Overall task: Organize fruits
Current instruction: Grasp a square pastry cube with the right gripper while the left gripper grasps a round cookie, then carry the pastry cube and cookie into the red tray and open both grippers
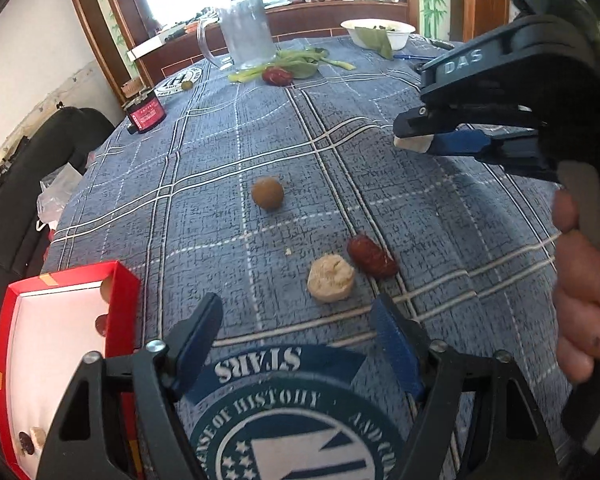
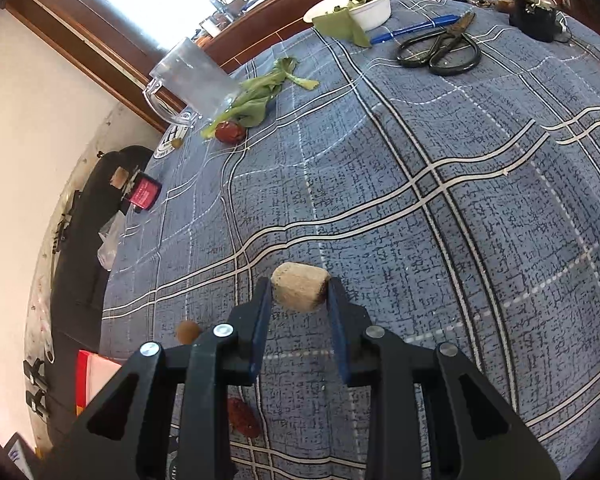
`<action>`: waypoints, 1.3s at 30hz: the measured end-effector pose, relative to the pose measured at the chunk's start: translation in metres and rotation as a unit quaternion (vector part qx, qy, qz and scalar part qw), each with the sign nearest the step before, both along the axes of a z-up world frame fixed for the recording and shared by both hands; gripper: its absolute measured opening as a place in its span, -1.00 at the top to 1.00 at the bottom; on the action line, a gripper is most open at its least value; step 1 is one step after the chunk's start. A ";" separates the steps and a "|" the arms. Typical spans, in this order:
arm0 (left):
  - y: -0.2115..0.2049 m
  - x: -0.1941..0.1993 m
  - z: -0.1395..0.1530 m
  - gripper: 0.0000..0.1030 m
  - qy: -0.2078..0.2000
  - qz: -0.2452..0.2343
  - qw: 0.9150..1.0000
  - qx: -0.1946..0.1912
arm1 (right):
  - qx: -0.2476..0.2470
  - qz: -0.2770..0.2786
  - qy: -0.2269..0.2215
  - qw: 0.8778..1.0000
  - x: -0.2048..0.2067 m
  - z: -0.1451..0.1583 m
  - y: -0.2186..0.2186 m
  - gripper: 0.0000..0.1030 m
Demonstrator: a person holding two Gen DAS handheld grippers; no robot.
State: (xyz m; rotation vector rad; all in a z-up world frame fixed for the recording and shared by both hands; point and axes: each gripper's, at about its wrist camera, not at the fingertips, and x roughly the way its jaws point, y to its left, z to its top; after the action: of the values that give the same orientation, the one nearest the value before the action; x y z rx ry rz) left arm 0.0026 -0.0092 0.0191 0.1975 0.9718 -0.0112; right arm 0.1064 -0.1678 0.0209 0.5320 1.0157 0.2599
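1. The left gripper (image 1: 296, 332) hovers low over the blue plaid tablecloth (image 1: 440, 216) with its two blue-padded fingers spread wide and nothing between them.
2. Just to its left sits a red box (image 1: 118, 276) with a white inside; a few small fruits lie in it — one pale and one dark by the far wall, two more in the near corner.
3. Just beyond the left gripper's fingertips, a little right of the gap's middle, lies a pale beige chunk (image 1: 331, 282) on the cloth, and a wrinkled red date (image 1: 372, 256) touches or nearly touches its right side.
4. Farther out, roughly in line with the gap, a round brown fruit (image 1: 267, 193) rests alone, well apart from both.
5. The right gripper (image 2: 298, 292) is raised off the cloth, its fingers clamped on a pale cork-shaped piece (image 2: 299, 292) held right at the tips — the same grip shows from the side in the left wrist view, above and right of the loose fruits.
6. Below the right gripper, near the frame bottom, the date and the brown fruit lie on the cloth.
7. At the far end stand a clear glass mug (image 1: 246, 32), green leaves (image 1: 300, 62) with another red fruit (image 1: 277, 76) beside them, a white bowl (image 2: 370, 2), black scissors (image 2: 440, 50) and a blue pen (image 2: 414, 29).
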 end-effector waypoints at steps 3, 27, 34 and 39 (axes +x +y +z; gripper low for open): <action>-0.001 0.005 -0.003 -0.25 0.005 0.002 1.000 -0.003 | 0.003 0.002 -0.004 1.000 0.000 0.001 0.001 0.41; 0.019 -0.035 0.041 0.50 -0.062 0.027 0.995 -0.080 | 0.020 0.016 -0.034 0.999 -0.010 0.015 0.004 0.41; 0.059 -0.088 0.077 0.50 -0.113 0.055 0.989 -0.079 | 0.008 0.040 -0.107 0.993 -0.031 0.038 0.020 0.41; 0.112 -0.119 0.091 0.50 -0.141 0.106 0.982 -0.069 | -0.011 0.062 -0.141 0.988 -0.051 0.045 0.037 0.41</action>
State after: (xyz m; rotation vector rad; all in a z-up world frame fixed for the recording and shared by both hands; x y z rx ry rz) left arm -0.1159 0.1029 0.1106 -0.0333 0.7024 0.1404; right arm 0.0551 -0.1311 0.0663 0.3989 0.7756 0.4220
